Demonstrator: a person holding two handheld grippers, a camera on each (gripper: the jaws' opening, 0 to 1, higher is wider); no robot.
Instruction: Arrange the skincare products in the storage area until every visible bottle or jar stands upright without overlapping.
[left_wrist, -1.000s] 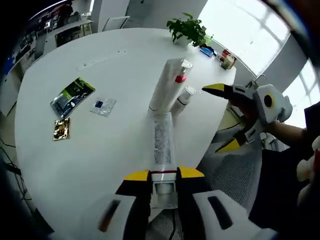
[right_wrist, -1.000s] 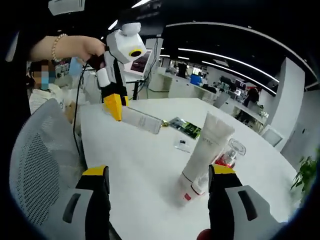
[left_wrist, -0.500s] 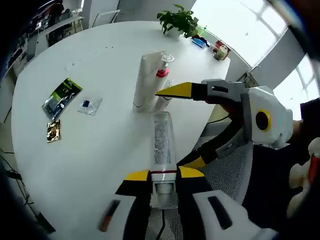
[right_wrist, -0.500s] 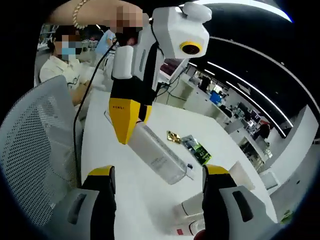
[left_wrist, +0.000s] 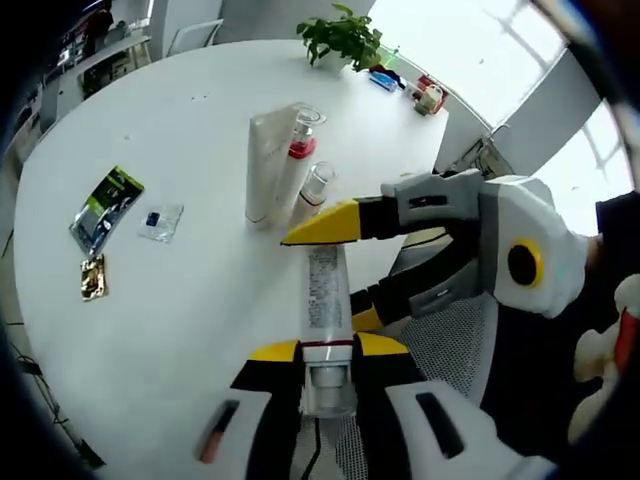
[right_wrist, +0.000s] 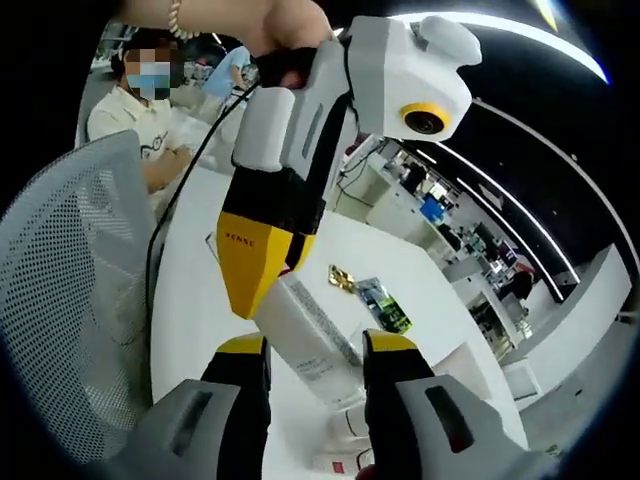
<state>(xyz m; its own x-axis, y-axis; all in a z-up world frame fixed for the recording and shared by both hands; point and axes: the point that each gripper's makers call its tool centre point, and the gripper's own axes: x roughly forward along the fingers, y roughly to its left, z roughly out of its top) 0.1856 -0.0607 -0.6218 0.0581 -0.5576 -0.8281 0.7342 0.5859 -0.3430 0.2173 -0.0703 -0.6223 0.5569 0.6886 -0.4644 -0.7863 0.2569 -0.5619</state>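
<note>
On the far left of the round white table (left_wrist: 180, 330), in the left gripper view, lie a green-and-black foil sachet (left_wrist: 104, 196), a small clear sachet (left_wrist: 157, 222) and a little gold packet (left_wrist: 92, 276), flat and well apart from the bottles. Nearer the middle stands a tall white squeeze tube (left_wrist: 264, 166), upright on its cap, with a red-collared pump bottle (left_wrist: 300, 160) touching it and a small clear-capped bottle (left_wrist: 315, 190) just beside; these three already look settled, though they crowd one another.

Below them, the left gripper (left_wrist: 328, 350) has its yellow-tipped jaws closed around the cap end of a white printed tube (left_wrist: 323, 290), holding it lifted above the table with its sealed end pointing away. That hold probably serves a handover or a regrip, since a tube pinched by its cap cannot be set down on that cap.

To the right, the right gripper (left_wrist: 330, 270) reaches in with its jaws straddling the tube's free end. In the right gripper view its own jaws (right_wrist: 305, 350) stand narrowed on either side of the tube (right_wrist: 312, 338); whether they touch it I cannot tell. A potted green plant (left_wrist: 345, 40) sits at the table's far edge.
</note>
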